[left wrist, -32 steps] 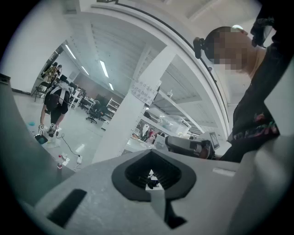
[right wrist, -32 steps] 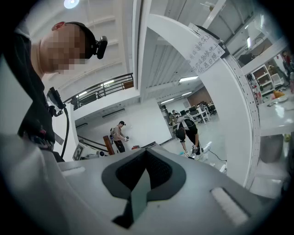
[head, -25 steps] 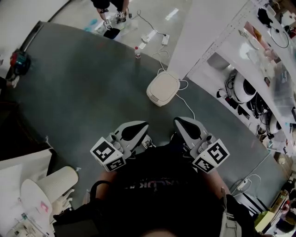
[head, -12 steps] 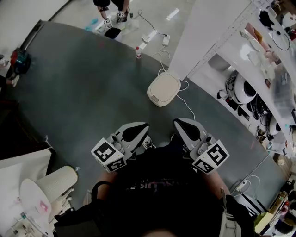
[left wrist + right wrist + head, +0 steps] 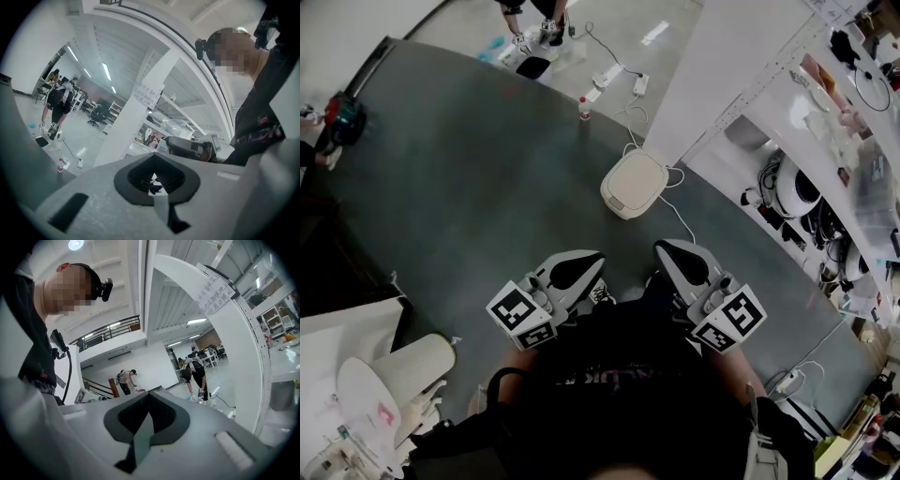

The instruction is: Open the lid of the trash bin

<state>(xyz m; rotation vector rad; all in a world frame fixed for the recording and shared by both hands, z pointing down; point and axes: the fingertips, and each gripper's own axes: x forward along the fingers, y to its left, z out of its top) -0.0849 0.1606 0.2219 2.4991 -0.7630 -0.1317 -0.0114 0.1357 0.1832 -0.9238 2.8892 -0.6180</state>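
Nearest, well short of the trash bin [image 5: 634,184]: left gripper [image 5: 587,263] and right gripper [image 5: 667,253], side by side, pointing level, both with jaws pressed together on nothing. Between them and the bin, bare dark floor mat [image 5: 469,206], open for a straight approach. Bin itself pale, lid down, standing near the mat's far edge. Left of the bin, wide open mat all the way to its curved rim. Right of the bin, tighter: white cord [image 5: 679,217] trailing from the bin's right side across the mat, white pillar [image 5: 722,75] just beyond the bin, cluttered shelves [image 5: 811,187] farther right. Beyond the bin and a little left, small bottle [image 5: 584,108] upright at the mat's edge, then more cords and plugs on pale floor, and a person's feet [image 5: 546,30] farthest off. Against a second ago: both grippers in the same spot short of the bin, jaws shut as before, lid unmoved; only a slight shift of the whole view.
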